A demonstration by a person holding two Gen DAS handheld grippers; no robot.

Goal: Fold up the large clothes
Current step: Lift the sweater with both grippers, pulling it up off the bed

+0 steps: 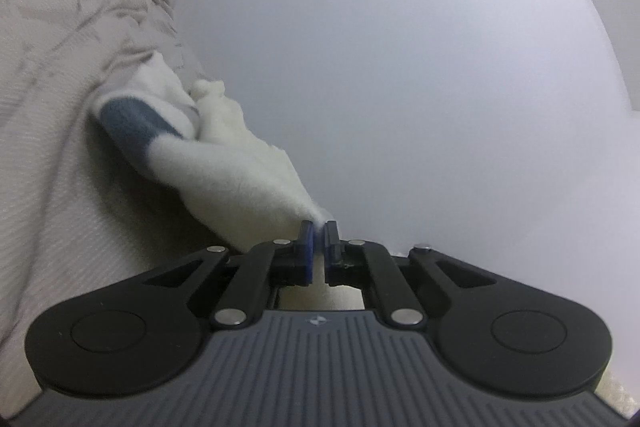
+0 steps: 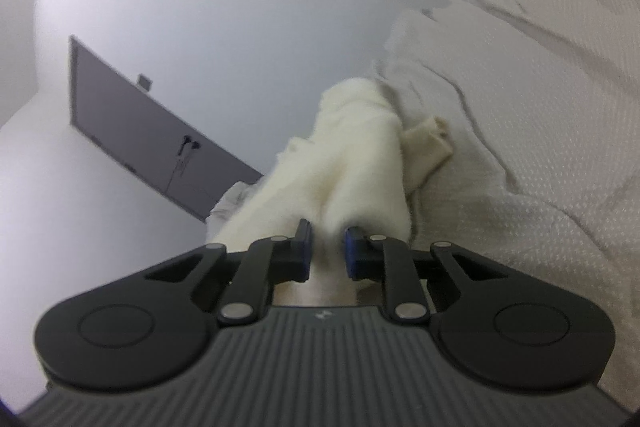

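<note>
Closest to me in the left wrist view is my left gripper, its black linkage arms drawn in and the two blue-faced pads nearly meeting. They are clenched on a thin corner of the fluffy cream-white fleece garment, which rises from the pinch and stretches away to the far left. A grey-blue patch shows on the fleece near its far end, where the cloth bunches against the pale beige textured bedspread that fills the left side. Everything to the right of the garment is plain white wall, with a strip of dark grey panel at the top left.

From the right wrist view, my right gripper has its blue pads set a little apart, and a thicker fold of the same cream fleece sits between them; the cloth fills the gap and I read that as a grasp. The fleece runs away from the fingers toward the middle of the view, blurred, with a ribbed cream cuff lying just beside it on the bedspread, which covers the right side. On the left, against the white wall, a dark grey panel carries a black hook-like fitting.
</note>
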